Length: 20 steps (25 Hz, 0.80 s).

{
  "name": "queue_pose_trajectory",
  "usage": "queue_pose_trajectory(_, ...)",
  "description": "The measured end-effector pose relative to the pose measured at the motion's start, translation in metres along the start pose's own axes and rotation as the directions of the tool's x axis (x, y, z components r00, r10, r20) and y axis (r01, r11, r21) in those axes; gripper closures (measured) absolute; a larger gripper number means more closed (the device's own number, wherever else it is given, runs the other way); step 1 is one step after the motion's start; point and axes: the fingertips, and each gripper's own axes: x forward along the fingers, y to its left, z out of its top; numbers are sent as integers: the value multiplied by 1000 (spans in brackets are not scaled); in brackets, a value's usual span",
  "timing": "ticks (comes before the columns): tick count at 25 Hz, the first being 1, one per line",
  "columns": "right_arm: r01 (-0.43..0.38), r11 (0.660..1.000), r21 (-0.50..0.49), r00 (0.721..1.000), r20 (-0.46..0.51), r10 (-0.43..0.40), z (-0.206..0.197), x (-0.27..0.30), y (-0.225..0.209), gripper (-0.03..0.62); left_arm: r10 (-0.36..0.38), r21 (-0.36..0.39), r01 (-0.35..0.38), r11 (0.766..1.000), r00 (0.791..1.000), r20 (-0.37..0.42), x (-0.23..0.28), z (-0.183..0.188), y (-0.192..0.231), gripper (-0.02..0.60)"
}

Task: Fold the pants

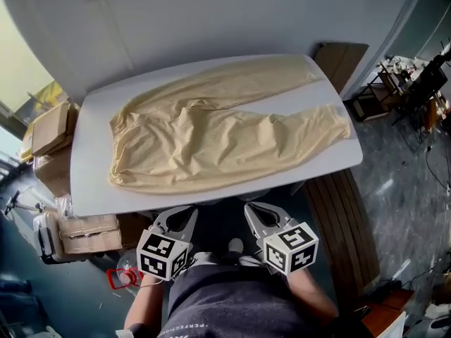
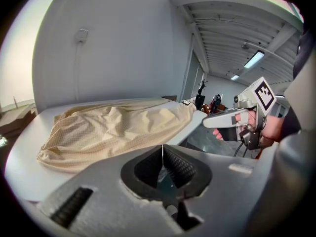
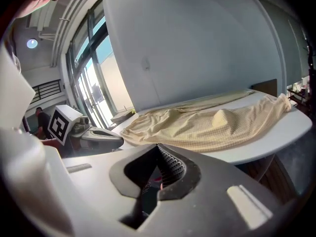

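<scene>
Fingers (image 2: 177,168) on the left gripper (image 1: 180,213) and right gripper (image 1: 259,211) are closed tight, holding nothing, just off the bench (image 1: 91,189) front edge. Yellow pants (image 1: 211,136) lie spread across it, legs reaching the right edge.

Matt checked cloth pants (image 1: 218,129); smooth white table (image 1: 91,182)

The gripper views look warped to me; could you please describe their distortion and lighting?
Left gripper view: fisheye curves the table, corners black, ceiling light glaring. Right gripper view: same curving, windows overexposed. Head view: pants evenly lit, sharp.
</scene>
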Motion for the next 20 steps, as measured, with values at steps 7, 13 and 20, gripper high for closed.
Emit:
queue_pose_trajectory(7, -135, 989, -53, 990, -47, 133, 5, 22, 4, 597, 120, -62, -120, 991, 993, -6, -6, -9, 13, 566)
queue_pose_trajectory(13, -221, 972, -83, 973, -89, 214, 8, 42, 20, 597, 213, -93, -213, 973, 977, -9, -22, -15, 40, 565)
queue_pose_trajectory(20, -262, 960, -98, 961, -123, 249, 15, 67, 31, 596, 226, -133, -226, 965, 974, -14, -20, -14, 74, 548)
